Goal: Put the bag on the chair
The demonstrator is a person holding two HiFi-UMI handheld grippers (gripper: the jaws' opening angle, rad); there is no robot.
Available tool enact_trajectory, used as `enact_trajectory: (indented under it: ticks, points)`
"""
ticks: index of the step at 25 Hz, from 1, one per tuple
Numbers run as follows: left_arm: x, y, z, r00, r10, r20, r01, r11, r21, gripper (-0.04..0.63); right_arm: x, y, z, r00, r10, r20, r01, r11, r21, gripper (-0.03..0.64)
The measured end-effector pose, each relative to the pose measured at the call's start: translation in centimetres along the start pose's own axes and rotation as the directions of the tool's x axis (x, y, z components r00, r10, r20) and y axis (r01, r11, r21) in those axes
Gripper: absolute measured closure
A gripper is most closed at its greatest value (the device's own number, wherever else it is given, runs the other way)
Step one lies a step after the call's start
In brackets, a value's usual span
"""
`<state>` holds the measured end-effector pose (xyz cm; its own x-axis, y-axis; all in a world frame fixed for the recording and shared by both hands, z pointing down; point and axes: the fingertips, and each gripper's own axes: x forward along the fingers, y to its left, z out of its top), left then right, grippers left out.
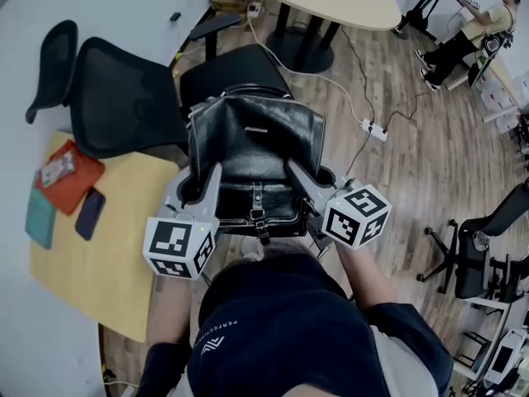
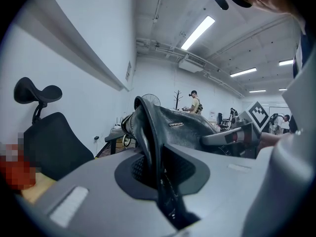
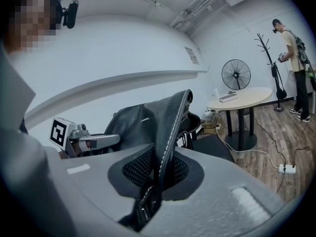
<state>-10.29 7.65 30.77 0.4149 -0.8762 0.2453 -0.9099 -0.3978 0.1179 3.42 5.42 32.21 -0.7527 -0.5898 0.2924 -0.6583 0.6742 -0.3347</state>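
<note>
Left claw [image 2: 154,169] is clenched on one side edge of the bag [image 1: 256,139]. The right claw [image 3: 159,169] grips the opposite edge, which is white-stitched. The bag hangs upright in the air between them, clear of the floor. In the head view it is just in front of the chair [image 1: 124,106], overlapping the near edge of the seat; whether it touches the seat cannot be told.

A small metal plate [image 1: 256,128] on the bag's front carries lettering too small to read. The print on the person's dark shirt [image 1: 216,331] is no clearer.

The bag is black, glossy leather with pale stitching along the seams, a flap over the front, and a strap with a metal buckle [image 1: 259,205] low at the centre.

To the left, a yellow table [image 1: 107,263] holds a red pouch [image 1: 70,176] and a dark phone [image 1: 89,213].
</note>
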Motion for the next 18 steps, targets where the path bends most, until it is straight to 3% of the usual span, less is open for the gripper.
enact_trajectory:
  ticks: [7,18]
  points:
    - [3.8,3.5,2.4,0.998,0.053,0.02,-0.053,0.999,0.01,0.54,4.9,-2.8,3.4,0.999,0.042,0.009,-0.042,0.999,-0.03,0.577]
    - [14.8,9.7,5.3,0.993,0.117,-0.011,-0.117,0.993,-0.013,0.54,14.2,-11.4,8.9,0.994,0.103,-0.032,-0.104,0.995,-0.014,0.577]
